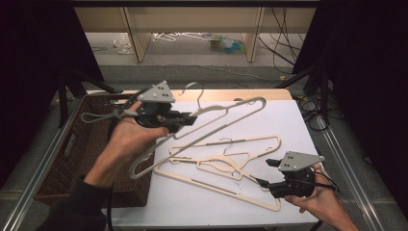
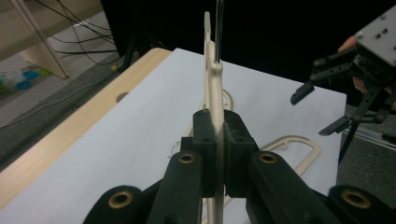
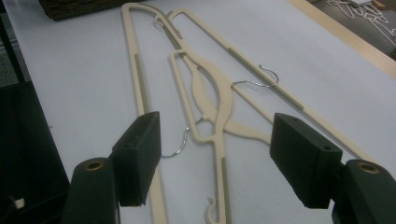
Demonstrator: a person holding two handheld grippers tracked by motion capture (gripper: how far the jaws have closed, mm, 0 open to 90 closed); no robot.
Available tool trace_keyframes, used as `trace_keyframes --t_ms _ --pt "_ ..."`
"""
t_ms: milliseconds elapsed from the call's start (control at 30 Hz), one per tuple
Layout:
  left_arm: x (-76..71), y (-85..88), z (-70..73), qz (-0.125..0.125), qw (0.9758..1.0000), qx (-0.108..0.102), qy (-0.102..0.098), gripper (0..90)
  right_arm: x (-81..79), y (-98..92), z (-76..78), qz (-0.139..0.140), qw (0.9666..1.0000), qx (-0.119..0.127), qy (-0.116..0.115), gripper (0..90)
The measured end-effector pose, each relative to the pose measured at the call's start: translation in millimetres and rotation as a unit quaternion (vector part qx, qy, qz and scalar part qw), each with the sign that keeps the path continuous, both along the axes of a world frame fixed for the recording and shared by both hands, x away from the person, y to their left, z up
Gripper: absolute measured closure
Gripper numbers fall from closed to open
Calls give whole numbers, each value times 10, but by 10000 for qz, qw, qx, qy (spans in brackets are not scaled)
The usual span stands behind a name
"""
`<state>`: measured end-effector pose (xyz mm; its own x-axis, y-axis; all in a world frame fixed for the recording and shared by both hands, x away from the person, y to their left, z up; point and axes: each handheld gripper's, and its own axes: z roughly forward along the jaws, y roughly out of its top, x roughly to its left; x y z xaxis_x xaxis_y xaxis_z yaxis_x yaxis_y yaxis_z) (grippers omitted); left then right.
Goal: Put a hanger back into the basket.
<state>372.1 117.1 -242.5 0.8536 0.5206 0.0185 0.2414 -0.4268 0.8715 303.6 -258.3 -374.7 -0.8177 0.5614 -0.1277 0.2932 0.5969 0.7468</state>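
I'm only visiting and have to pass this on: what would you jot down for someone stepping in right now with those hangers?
Left hand-held gripper: shut on a cream hanger, held up off the white table, next to the wicker basket.
Right hand-held gripper: open, holding nothing, low at the table's right side, jaws aimed at the hangers still lying there.
Hangers on the table: at least two, overlapping in a pile.
Done: one hanger picked up.
Left: probably put it in the basket, then clear the pile.
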Motion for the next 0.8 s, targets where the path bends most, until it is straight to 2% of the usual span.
trace_keyframes --t_ms 67,100,200,233,267,367,400,433,467,500,667,700,733,767,800 --pt "5 155 72 212 9996 125 -144 854 1 5 -12 13 10000 0 -30 348" --pt "7 233 85 321 9992 115 -186 854 -1 1 -12 31 10000 -19 -23 348" --pt "25 495 78 589 9981 42 -158 854 -12 -5 -34 -14 10000 -2 10 348" --pt "31 588 73 662 9976 112 -151 854 -13 -7 -48 -21 10000 -7 18 347" --pt "33 664 58 774 9968 68 -163 854 -18 -7 -63 -32 10000 -2 17 346" --pt "47 916 21 991 9947 177 -186 854 -20 -7 -106 14 10000 16 52 339" --pt "53 982 -6 1073 9940 56 -211 854 -29 -3 -118 -26 10000 14 77 336" --pt "52 1072 -10 1097 9936 178 -183 854 -29 3 -138 -14 10000 26 57 334" --pt "52 1138 -29 1216 9923 90 -217 854 -33 4 -145 11 10000 9 86 331" --pt "42 1211 -46 1321 9911 61 -163 854 -32 7 -159 36 9999 5 97 328" --pt "2 1553 -129 1602 9869 9 -182 854 -33 12 -216 12 9999 16 165 310" --pt "-15 1624 -139 1662 9859 51 -184 854 -29 13 -228 12 9999 25 139 308" --pt "-9 1698 -153 1645 9859 62 -284 854 -29 9 -231 33 9998 6 175 304" --pt "-39 1766 -171 1806 9834 33 -193 854 -34 9 -237 1 9998 1 191 301" --pt "-52 1833 -194 1861 9824 -28 -145 854 -31 8 -244 31 9999 -7 169 300"
